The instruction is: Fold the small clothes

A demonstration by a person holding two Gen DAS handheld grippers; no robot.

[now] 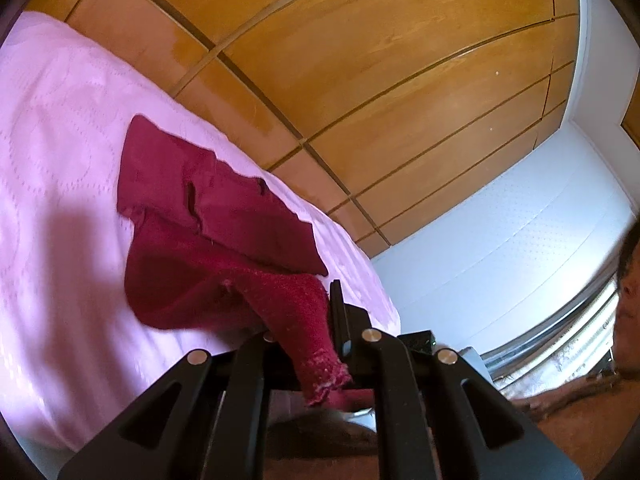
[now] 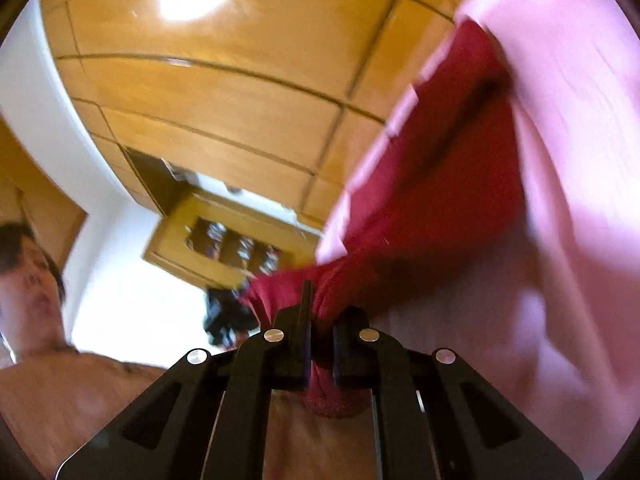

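The dark red garment (image 1: pixel 208 216) stretches forward from both sets of jaws onto the pink bedspread (image 1: pixel 60 128), its far part lying flat and its near edge lifted. The left gripper (image 1: pixel 320 344) pinches a nubbly, frayed knit corner; the right gripper (image 2: pixel 322 332) is clamped on a bunched, smoother corner. Since both hold one edge, the fold probably runs forward, away from the jaws, across the cloth's long axis.

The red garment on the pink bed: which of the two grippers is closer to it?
Neither: both touch it. The left gripper is shut on a frayed edge of the red garment, and the right gripper is shut on another bunched part, over the pink bedspread.
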